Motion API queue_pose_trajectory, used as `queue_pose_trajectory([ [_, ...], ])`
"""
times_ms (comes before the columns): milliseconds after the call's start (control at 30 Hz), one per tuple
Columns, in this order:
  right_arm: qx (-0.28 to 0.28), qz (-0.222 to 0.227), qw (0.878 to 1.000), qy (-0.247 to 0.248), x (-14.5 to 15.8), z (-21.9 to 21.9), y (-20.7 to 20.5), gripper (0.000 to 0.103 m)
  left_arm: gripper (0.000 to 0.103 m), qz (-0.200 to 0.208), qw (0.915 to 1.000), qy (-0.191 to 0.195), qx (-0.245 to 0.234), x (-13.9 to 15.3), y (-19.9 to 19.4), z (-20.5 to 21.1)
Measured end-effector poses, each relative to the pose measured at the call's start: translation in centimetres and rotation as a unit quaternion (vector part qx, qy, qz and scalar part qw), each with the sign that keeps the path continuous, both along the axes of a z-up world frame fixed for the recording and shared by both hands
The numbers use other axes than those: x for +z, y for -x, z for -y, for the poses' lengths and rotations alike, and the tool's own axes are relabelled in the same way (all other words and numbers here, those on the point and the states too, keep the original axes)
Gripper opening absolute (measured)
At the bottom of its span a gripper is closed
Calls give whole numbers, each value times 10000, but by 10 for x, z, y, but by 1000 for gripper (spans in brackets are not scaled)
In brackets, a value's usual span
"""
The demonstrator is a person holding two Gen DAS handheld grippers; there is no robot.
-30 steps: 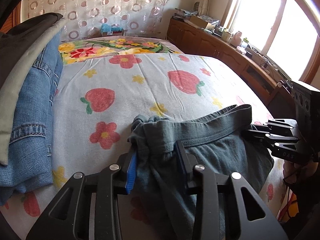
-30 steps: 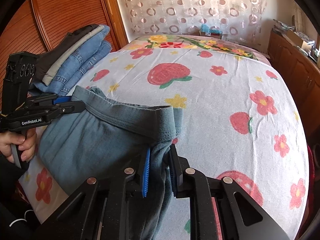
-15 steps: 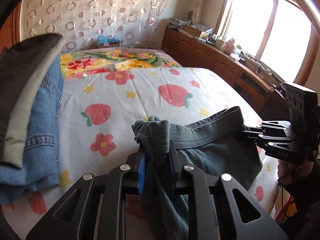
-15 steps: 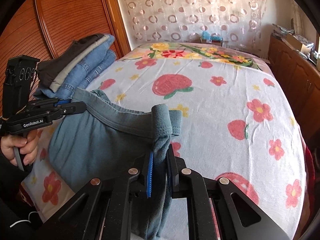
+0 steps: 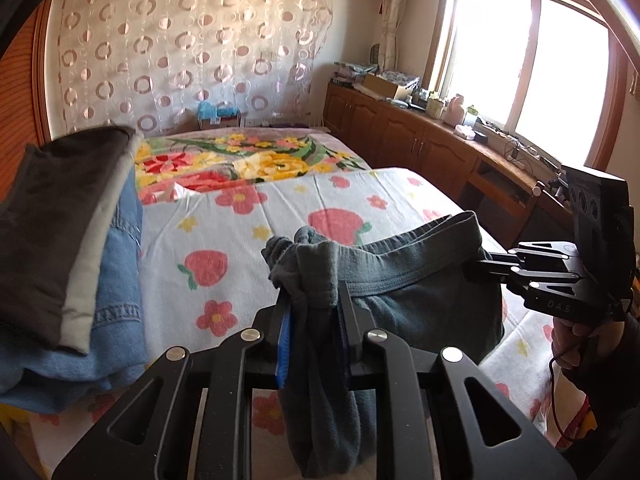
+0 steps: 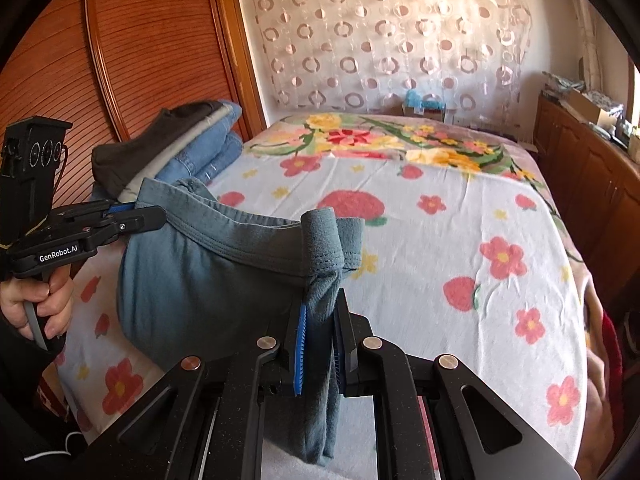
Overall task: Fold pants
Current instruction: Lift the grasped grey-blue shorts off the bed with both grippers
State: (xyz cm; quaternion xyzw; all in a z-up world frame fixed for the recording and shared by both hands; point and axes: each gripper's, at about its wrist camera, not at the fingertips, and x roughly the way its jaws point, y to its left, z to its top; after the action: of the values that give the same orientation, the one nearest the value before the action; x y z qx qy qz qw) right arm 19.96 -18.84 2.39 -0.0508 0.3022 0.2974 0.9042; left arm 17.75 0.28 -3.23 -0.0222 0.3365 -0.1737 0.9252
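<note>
The left gripper [image 5: 314, 320] pinches one bunched end of the pants [image 5: 416, 296] waistband and the right gripper [image 6: 322, 340] the other — both sets of jaws pressed on cloth, the left having just been closing on it. The waistband runs taut between them, legs hanging over the near edge of the bed [image 6: 440, 240], neither hand nearer. Farther back, folded jeans [image 5: 116, 280] sit stacked — no containers in view.

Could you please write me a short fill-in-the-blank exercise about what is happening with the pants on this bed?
1. Each gripper is shut on the ____ of the grey-green pants.
2. The bedsheet is printed with flowers and ____.
3. In the stack of folded clothes, the blue ones are made of ____.

Missing words: waistband; strawberries; denim
</note>
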Motion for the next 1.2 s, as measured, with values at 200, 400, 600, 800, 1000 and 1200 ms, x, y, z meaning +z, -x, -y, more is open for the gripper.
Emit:
queue_pose_trajectory([
  [200, 19, 253, 9997, -28, 16, 2, 8, 11, 20, 260, 9996, -69, 33, 18, 3, -1],
  [400, 75, 573, 9983, -60, 36, -2, 15, 11, 20, 489, 9987, -74, 120, 35, 4, -8],
  [600, 135, 751, 9970, -131, 44, -5, 17, 11, 20, 670, 9975, -99, 208, 47, 5, -14],
  [800, 210, 811, 9963, -216, 44, -5, 12, 11, 20, 769, 9965, -117, 292, 56, 5, -20],
  [1000, 337, 849, 9956, -227, 48, -12, 3, 11, 20, 849, 9954, -159, 420, 62, 7, -30],
  [1200, 557, 879, 9943, -228, 50, -23, -11, 11, 20, 890, 9938, -169, 638, 67, 8, -49],
])
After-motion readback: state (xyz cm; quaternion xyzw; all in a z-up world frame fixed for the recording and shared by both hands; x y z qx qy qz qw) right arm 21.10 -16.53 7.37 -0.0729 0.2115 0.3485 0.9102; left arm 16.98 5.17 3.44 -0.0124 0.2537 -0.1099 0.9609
